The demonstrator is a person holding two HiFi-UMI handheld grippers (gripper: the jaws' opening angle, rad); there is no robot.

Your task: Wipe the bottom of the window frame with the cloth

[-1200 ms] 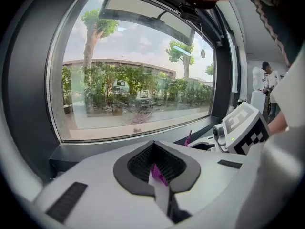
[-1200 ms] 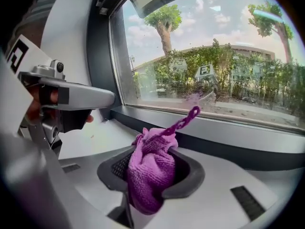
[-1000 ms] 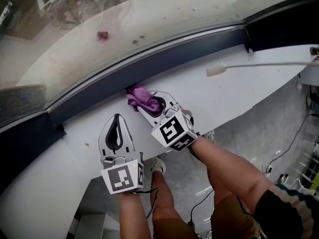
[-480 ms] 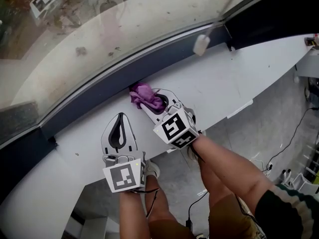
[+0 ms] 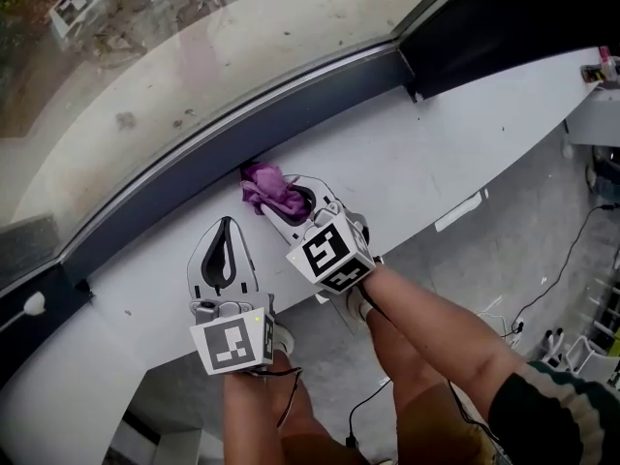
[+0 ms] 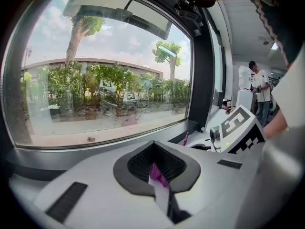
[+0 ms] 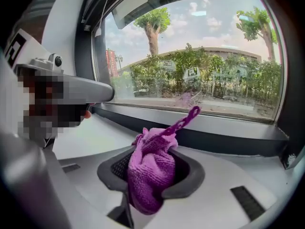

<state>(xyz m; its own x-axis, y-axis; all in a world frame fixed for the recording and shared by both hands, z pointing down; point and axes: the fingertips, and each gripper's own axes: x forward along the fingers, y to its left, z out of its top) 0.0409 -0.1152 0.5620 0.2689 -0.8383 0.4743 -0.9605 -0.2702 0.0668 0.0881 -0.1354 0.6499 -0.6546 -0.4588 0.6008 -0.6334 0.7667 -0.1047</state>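
Observation:
A purple cloth (image 5: 264, 186) is bunched against the dark bottom strip of the window frame (image 5: 184, 172), above the white sill (image 5: 426, 153). My right gripper (image 5: 274, 200) is shut on it, and in the right gripper view the cloth (image 7: 151, 173) fills the jaws with a loop sticking up toward the glass. My left gripper (image 5: 225, 229) rests on the sill just left of it, shut and apart from the frame. In the left gripper view a small purple bit shows in the gap of its jaws (image 6: 159, 175); I cannot tell what it is.
A dark upright mullion (image 5: 484, 37) meets the frame at the right. Small items stand at the sill's far right end (image 5: 601, 71). Below the sill edge lie the floor and cables (image 5: 581, 250). A white-tipped thin rod (image 5: 34, 304) shows at the far left.
Both grippers and the cloth have shifted rightward along the frame relative to the glass. The white-tipped rod swung from the upper right to the far left.

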